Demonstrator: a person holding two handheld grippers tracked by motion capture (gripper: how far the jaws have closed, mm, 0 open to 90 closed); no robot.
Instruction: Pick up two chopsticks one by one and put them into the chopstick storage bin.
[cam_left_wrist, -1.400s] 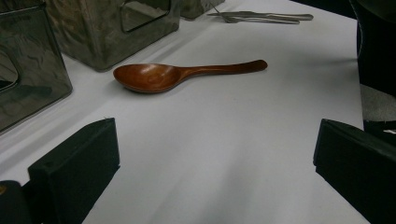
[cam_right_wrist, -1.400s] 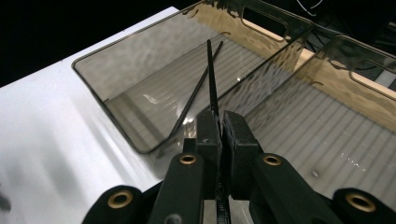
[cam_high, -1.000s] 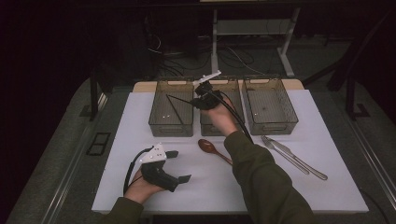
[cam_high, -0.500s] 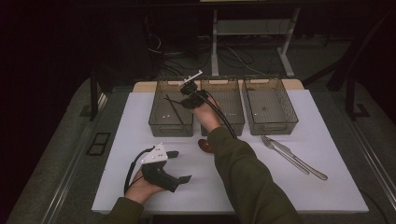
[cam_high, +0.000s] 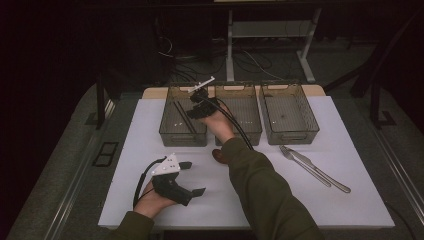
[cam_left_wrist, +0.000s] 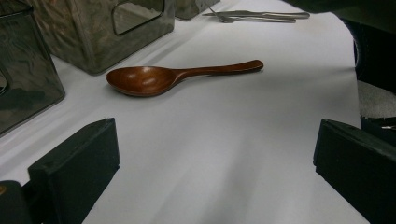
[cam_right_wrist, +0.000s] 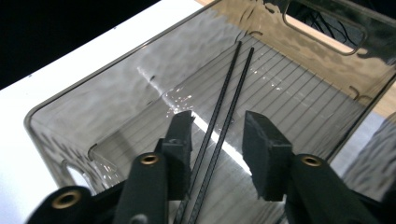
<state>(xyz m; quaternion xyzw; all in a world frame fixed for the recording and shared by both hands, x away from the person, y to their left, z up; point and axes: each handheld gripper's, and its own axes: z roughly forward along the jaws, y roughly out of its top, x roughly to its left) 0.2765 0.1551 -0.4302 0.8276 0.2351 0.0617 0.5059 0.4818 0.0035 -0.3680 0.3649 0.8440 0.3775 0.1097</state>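
So, quick rundown:
right gripper (cam_right_wrist: 215, 149): over the left bin (cam_high: 172, 132), jaws just parted, gripping nothing
chopsticks (cam_right_wrist: 224, 112): lying inside that bin, between the pads
left gripper (cam_left_wrist: 210, 172): wide, idle
risk: pulling out crooked could snag a stick

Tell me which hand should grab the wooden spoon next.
Probably left. The left gripper is open, pointed at the wooden spoon. The right gripper is over the bin, its jaws just opened off the chopsticks.

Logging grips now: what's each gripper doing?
Left gripper: open, empty.
Right gripper: jaws just opened; chopsticks lie between them, in the left bin.
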